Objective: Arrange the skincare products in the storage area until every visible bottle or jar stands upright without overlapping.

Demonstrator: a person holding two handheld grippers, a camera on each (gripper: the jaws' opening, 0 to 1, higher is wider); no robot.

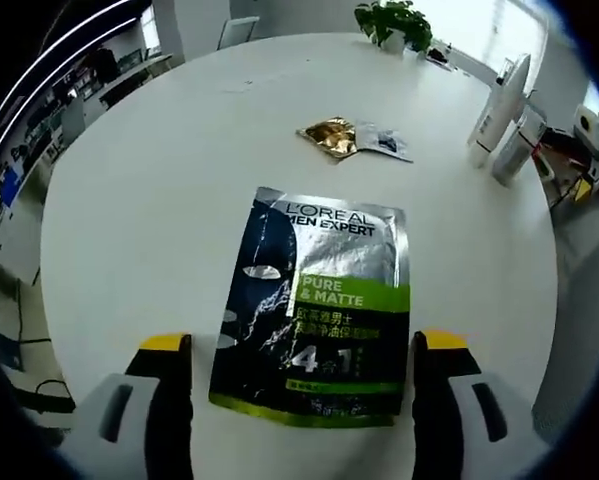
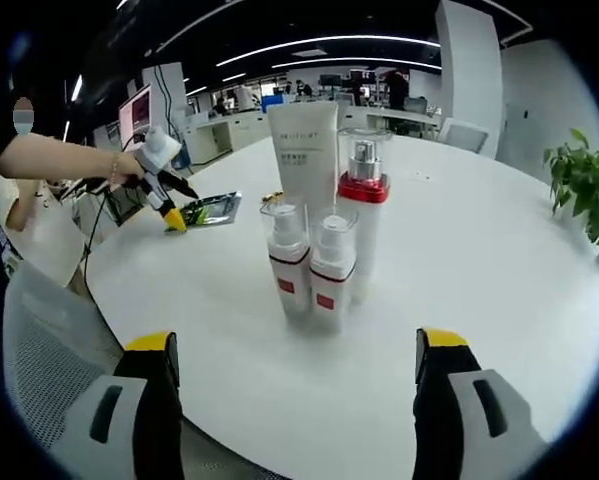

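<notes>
Right now my left claw (image 1: 301,360) hangs open astride the flat face-mask packet (image 1: 314,305), its long axis running straight ahead; my open right claw (image 2: 294,370) faces the upright bottles (image 2: 319,265) beyond that packet.

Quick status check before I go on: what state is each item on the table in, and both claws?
Face mask sachet: lying flat, between the left claw's jaws.
Gold sachet: lying flat, crumpled.
Grey sachet: lying flat, touching the gold one.
White tube: upright.
Red-collared pump bottle: upright.
Two small pump bottles: upright, side by side.
Left claw: open.
Right claw: open, holding nothing.
</notes>
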